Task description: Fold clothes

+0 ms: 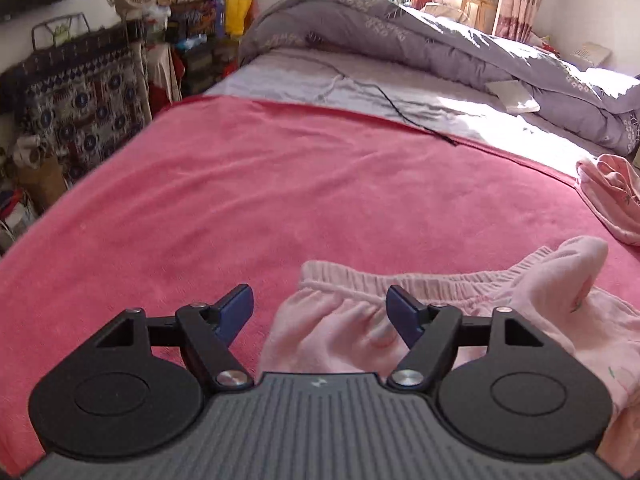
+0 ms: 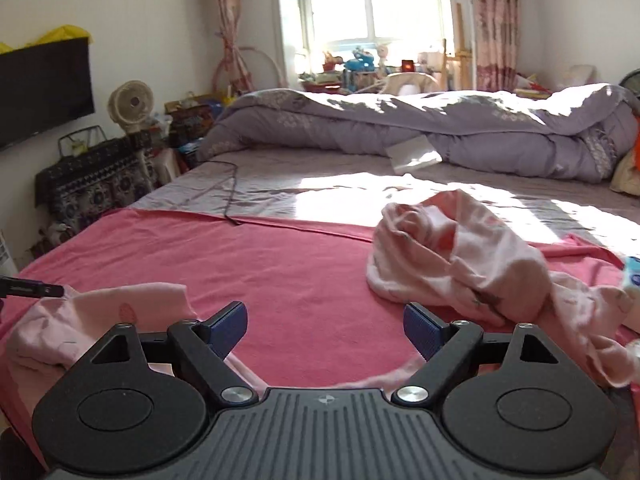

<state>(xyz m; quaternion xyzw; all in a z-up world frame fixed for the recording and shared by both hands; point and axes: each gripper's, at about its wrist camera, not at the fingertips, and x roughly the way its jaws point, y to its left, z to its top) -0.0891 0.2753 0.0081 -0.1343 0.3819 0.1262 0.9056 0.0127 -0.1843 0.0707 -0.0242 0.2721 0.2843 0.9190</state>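
Working from the left side of the bed, we are holding the left tongs [image 1: 320, 312] with their jaws spread apart and gripping nothing, hovering over the pale pink trousers [image 1: 360, 320] that are lying crumpled near the front edge of the bed on the pink blanket [image 1: 240, 200]. We are judging this garment to be light, soft and limp: it is going to sag and bunch wherever we lift it, so the gathered elastic waistband [image 1: 400, 282], the firmest and thickest line, looks the best place to pinch. To the left of the trousers and onward toward the far edge, the blanket is lying almost flat, giving us open room to spread and fold. Moving right, the right tongs [image 2: 324, 330] are also standing apart and empty over bare blanket, with a curved hem of the same pink cloth running just below their tips. Further right, a second pink garment [image 2: 460, 264] is sitting in a heap near the right edge of the bed, equally floppy by our reckoning. Beyond the blanket's far edge, a black cable [image 2: 232, 192] and the rolled grey quilt [image 2: 440, 132] are limiting how far we should be reaching.
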